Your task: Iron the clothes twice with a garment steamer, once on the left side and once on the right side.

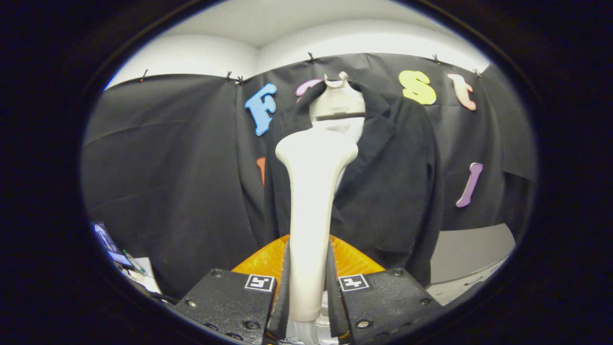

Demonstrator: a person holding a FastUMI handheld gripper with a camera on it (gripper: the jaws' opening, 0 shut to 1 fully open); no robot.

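Currently my gripper (309, 287) pinches the steamer (313, 201) upright; I should keep its head flat against the jacket (388, 191).

Recording booth, black cloth wall (158, 163)

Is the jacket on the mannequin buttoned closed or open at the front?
Open: the black jacket's lapels part, showing the mannequin. Gripper is shut on the steamer.

The steamer (313, 201) clamped upright in the jaws blocks straight ahead; the jacket (388, 191) hangs just beyond.
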